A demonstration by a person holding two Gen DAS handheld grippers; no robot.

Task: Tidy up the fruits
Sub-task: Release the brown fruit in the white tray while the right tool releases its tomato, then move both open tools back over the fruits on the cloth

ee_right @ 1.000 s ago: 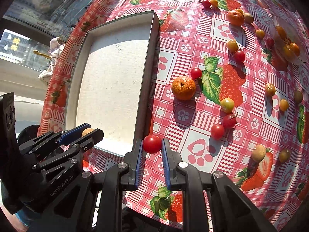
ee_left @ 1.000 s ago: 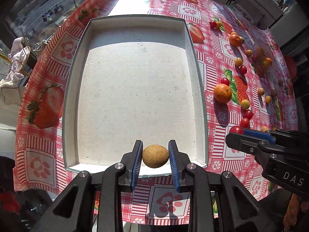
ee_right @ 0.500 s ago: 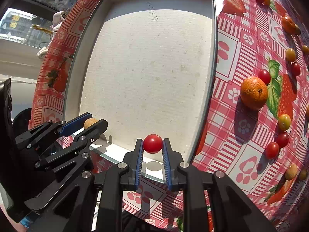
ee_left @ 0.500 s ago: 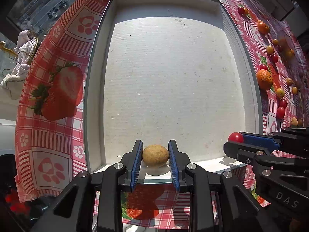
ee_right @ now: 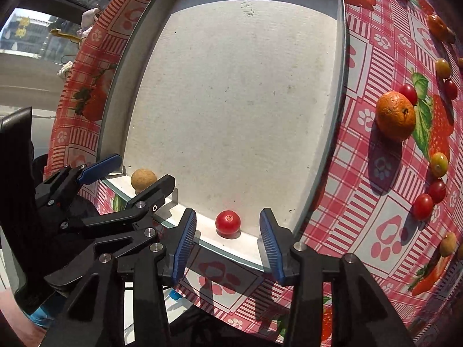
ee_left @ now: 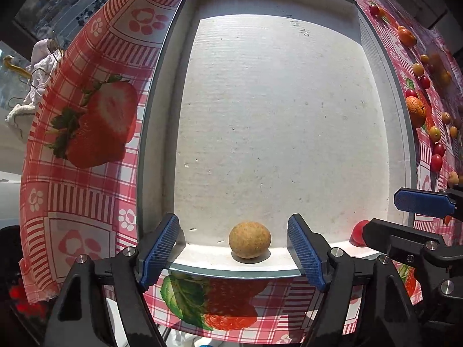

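A wide white tray (ee_left: 277, 110) lies on the strawberry-print tablecloth. My left gripper (ee_left: 233, 250) is open, and a tan round fruit (ee_left: 249, 243) rests free between its fingers at the tray's near edge. My right gripper (ee_right: 227, 238) is open too, and a red cherry tomato (ee_right: 228, 222) lies free between its fingers at the near edge. The tan fruit (ee_right: 143, 179) and the left gripper (ee_right: 127, 173) show at the left of the right wrist view. The tomato (ee_left: 358, 232) peeks out behind the right gripper's finger in the left wrist view.
Right of the tray (ee_right: 237, 92) on the cloth lie an orange (ee_right: 395, 115), several red cherry tomatoes (ee_right: 423, 206) and yellowish small fruits (ee_right: 439, 164). Another orange (ee_right: 437, 26) lies farther back. The table's edge runs just under both grippers.
Both grippers moved over the tray's near edge, went down and opened. The tan fruit and the red tomato left their fingers and now rest in the tray.
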